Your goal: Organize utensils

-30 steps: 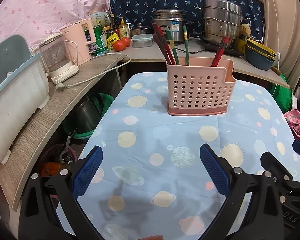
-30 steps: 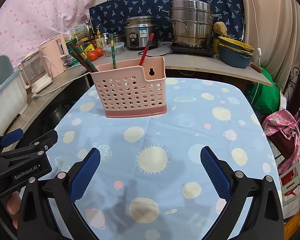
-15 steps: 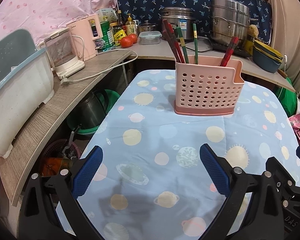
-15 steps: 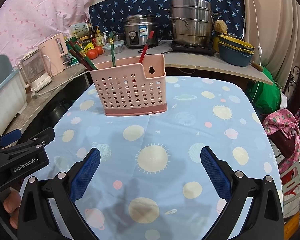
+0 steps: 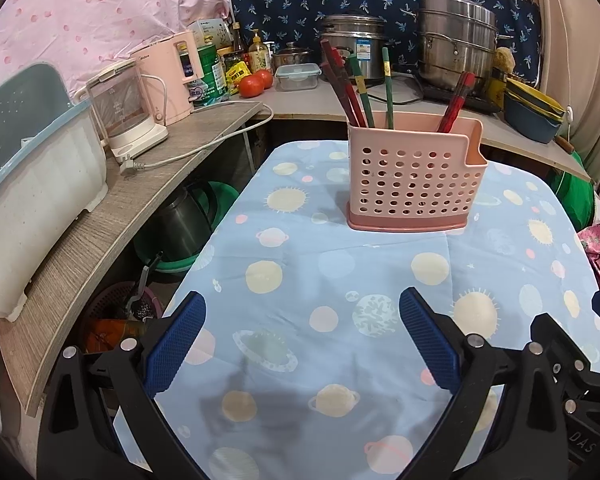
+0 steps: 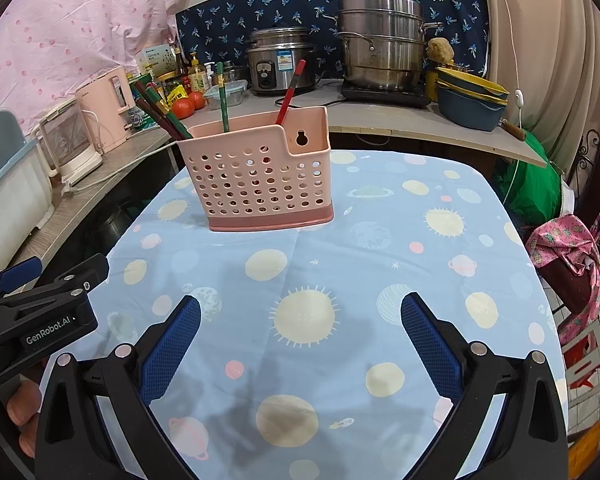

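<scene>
A pink perforated utensil holder [image 5: 414, 178] [image 6: 260, 182] stands upright on the far part of the table. Red and green chopsticks [image 5: 350, 88] lean in its left compartment, and a red pair [image 5: 456, 100] [image 6: 292, 88] sticks out on the right side. My left gripper [image 5: 302, 332] hangs open over the near table edge, nothing between its blue pads. My right gripper [image 6: 300, 336] is open too, empty, well short of the holder. The left gripper's body [image 6: 40, 312] shows at the lower left of the right wrist view.
The table carries a blue planet-print cloth [image 5: 340, 280]. A wooden shelf [image 5: 100, 216] on the left holds a white bin [image 5: 28, 200] and kettles [image 5: 124, 108]. Pots [image 6: 380, 52], bowls [image 6: 468, 100], tomatoes [image 5: 254, 82] and bottles crowd the back counter. A pink cloth [image 6: 568, 256] lies right.
Both grippers have shifted slightly; the holder now sits a little further right in the left wrist view and nearer in the right wrist view. Both stay open and empty.
</scene>
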A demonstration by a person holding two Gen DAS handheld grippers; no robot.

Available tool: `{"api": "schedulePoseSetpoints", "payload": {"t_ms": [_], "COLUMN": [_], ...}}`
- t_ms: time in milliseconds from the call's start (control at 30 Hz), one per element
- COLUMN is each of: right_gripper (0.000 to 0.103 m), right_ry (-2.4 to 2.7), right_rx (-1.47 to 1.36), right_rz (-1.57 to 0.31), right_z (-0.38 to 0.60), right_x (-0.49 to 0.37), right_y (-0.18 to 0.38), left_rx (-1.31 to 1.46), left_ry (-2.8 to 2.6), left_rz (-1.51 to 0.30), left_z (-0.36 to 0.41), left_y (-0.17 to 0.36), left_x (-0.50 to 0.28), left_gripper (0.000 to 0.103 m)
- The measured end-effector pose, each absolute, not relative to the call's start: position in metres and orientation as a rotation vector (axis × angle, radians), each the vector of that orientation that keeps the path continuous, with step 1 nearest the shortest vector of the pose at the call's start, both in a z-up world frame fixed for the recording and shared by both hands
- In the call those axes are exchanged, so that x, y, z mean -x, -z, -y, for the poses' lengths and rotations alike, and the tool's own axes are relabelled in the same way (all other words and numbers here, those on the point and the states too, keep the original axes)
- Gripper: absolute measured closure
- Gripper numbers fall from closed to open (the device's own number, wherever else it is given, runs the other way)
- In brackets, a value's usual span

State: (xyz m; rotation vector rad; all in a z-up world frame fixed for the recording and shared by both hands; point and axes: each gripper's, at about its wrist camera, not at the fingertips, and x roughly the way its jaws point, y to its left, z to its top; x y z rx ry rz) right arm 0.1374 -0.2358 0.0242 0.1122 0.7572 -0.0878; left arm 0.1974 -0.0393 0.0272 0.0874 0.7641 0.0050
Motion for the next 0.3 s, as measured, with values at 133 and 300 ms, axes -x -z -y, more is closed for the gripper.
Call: {"api": "schedulePoseSetpoints", "payload": {"t_ms": [133,300], "right_gripper": [0.006,0.006], "right_ry": [0.089,0.096], "right_rx": [-0.112,-0.115], "right_rz": [-0.757,-0.757], "right_z": [0.2359,0.2367], "right_x": [-0.1374,-0.1366], "right_y": [-0.0242,-0.0222], "left_rx": [-0.092,-0.087], "left_ry": [-0.012,-0.002], "left_rz": [-0.752,-0.733], "left_z": [0.0405,0.0416], "left_y": [-0.0292,-0.0316], "left_x": [-0.197,-0.1952], "left_gripper": [0.01,0.01]}}
